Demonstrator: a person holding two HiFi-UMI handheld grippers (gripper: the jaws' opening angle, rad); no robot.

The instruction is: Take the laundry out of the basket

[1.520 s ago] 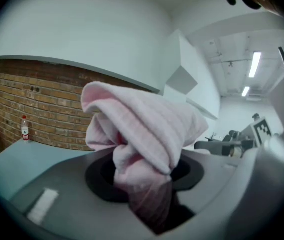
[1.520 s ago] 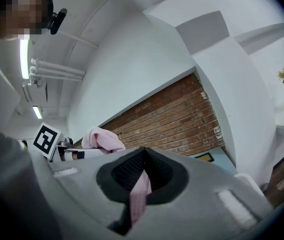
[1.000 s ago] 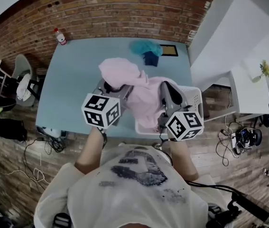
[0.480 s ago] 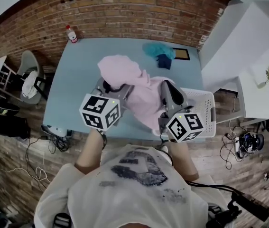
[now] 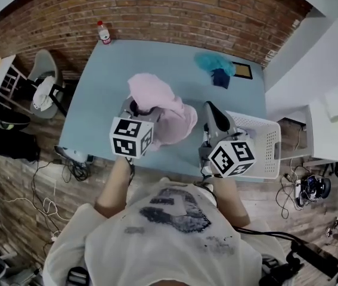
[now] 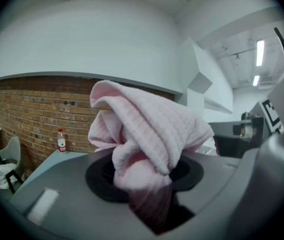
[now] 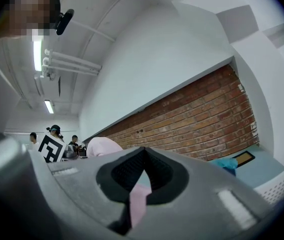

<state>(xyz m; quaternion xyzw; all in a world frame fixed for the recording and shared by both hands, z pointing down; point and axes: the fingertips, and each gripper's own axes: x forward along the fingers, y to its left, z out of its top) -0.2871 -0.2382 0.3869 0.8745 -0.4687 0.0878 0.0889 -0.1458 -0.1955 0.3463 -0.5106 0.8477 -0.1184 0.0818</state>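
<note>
Clamps a thick bunch of pink garment [image 6: 147,134] in left gripper [image 6: 149,196], pinches its thin edge in right gripper [image 7: 137,186], above the counter [image 5: 115,76].

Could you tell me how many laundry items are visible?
3: a pink garment in the left gripper and right gripper above the table; a teal cloth and navy cloth together near its far edge. The basket may hide more.
</note>
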